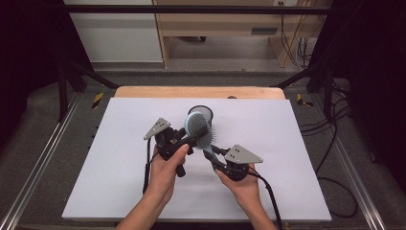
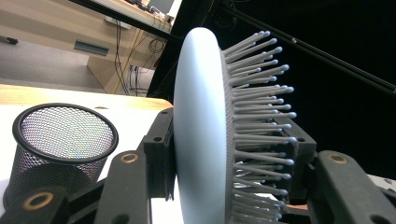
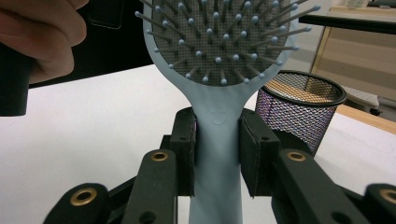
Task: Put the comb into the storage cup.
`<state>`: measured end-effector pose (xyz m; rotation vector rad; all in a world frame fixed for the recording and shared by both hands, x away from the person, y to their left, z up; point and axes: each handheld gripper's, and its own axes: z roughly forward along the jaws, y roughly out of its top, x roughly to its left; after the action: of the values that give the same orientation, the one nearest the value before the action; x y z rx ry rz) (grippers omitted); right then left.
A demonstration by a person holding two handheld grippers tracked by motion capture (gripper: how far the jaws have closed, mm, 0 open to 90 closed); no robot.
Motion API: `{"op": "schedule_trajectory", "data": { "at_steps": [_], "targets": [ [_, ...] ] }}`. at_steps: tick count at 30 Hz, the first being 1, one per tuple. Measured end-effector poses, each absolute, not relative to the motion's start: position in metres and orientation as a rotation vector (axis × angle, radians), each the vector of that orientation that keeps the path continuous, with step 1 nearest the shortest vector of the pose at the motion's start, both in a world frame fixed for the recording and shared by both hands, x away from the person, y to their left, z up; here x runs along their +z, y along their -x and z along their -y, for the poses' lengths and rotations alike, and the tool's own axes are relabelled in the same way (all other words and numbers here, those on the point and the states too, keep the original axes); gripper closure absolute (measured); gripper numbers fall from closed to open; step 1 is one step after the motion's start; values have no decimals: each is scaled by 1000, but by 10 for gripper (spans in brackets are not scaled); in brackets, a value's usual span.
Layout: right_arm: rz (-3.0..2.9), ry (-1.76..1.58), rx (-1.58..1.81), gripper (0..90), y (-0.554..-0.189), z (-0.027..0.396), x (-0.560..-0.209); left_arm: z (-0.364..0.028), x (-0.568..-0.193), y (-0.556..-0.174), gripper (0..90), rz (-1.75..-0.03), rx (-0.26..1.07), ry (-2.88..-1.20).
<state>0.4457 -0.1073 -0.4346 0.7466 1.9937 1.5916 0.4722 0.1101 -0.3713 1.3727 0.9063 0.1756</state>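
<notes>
A light blue hairbrush with a grey bristle pad is held above the white table between both grippers. My left gripper is shut on the brush head: one jaw presses the smooth back and the other sits among the bristles. My right gripper is shut on the brush handle, just below the head, with the bristles facing the right gripper view. A black mesh cup stands upright on the table right behind the brush; it also appears as the mesh cup and the mesh cup.
The white tabletop has free room to the left, right and front of the hands. A wooden edge runs along its far side. Black frame bars and cables lie beside the table. A hand holding the left gripper is close by.
</notes>
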Motion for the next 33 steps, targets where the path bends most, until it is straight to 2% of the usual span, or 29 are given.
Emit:
{"op": "schedule_trajectory", "data": {
  "at_steps": [3,4,5,7,8,14,20,33],
  "targets": [
    [-2004,-747,1603,601,-446,106,-435,-110,-371,-473,497,-906,178,-1373],
    [-2009,-751,1595,489,-446,104,-436,-111,-371,-473,497,-907,176,-1368],
    [-2009,-751,1595,489,-446,104,-436,-111,-371,-473,497,-907,180,-1366],
    [-2029,-781,1560,344,-447,102,-436,-111,-369,-474,497,-907,198,-1369],
    [-2042,-790,1552,303,-447,101,-436,-111,-368,-474,496,-905,207,-1372],
    [-2076,-833,1511,129,-447,105,-435,-116,-360,-476,495,-889,250,-1379],
    [-2074,-867,1446,73,-445,120,-427,-123,-349,-480,494,-865,291,-1369],
    [-1924,-994,1407,64,-430,175,-436,-135,-319,-498,494,-835,340,-1331]
  ]
}}
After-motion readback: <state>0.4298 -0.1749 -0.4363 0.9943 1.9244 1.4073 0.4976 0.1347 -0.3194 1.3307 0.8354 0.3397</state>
